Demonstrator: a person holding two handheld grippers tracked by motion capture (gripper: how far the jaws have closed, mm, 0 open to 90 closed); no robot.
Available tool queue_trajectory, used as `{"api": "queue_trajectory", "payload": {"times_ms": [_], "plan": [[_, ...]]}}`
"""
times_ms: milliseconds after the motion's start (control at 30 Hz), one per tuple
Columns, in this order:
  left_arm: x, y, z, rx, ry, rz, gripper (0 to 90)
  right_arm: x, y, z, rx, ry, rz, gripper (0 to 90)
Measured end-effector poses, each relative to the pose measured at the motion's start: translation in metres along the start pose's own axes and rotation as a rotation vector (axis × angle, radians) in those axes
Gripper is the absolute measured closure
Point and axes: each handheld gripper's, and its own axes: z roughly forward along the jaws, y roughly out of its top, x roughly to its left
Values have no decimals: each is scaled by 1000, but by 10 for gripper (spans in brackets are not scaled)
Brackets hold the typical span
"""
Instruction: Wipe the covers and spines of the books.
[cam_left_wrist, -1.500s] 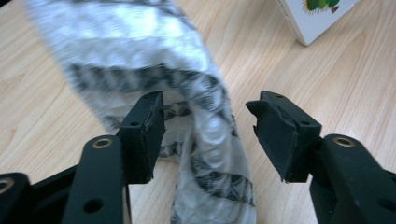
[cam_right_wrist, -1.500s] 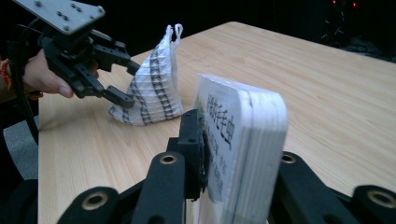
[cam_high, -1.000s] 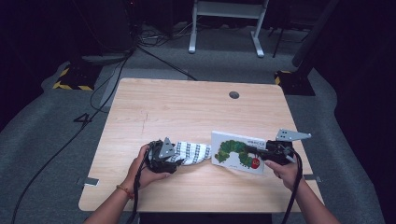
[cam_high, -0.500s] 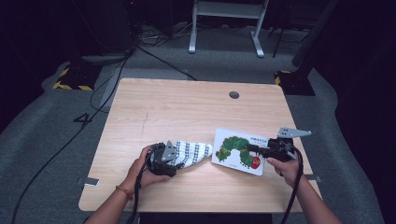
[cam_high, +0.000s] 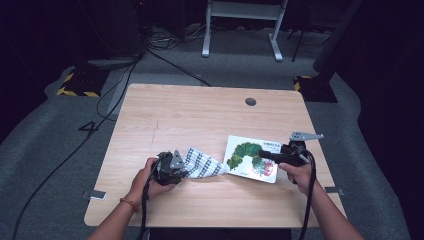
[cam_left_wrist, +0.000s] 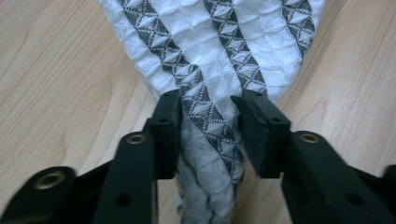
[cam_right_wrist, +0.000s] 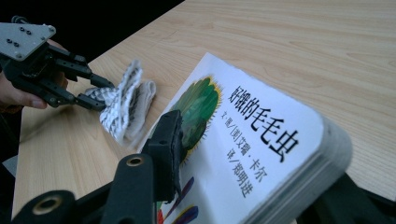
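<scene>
Cloth (cam_left_wrist: 219, 51), waffle-textured with grey zigzag stripes, was bunched and pinched in left gripper (cam_left_wrist: 208, 112), jaws just closing. Right gripper (cam_high: 264, 155), jaws just opening, straddled glossy thick board book (cam_right_wrist: 261, 140).

High view overlooks the table (cam_high: 200, 115) from above; both gripper views sit close, sharing the cloth (cam_left_wrist: 210, 56).
</scene>
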Motion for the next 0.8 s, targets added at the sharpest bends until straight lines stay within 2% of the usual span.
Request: {"api": "queue_trajectory", "payload": {"times_ms": [100,233,367,467,633,800], "plan": [[5,-7,-4,4,11,-28,674,-2,-2,1,4,-6,8,534],[9,-13,-7,4,10,-56,620,-5,-5,1,18,-18,27,485],[3,-11,-4,9,10,-28,492,-11,-9,1,34,-30,55,435],[-3,-10,-2,14,16,-4,401,-14,-12,0,64,-61,68,393],[-8,-7,-2,8,10,17,375,-16,-16,1,143,-112,56,363],[-12,-6,0,10,16,24,340,-14,-16,1,180,-130,40,332]]}}
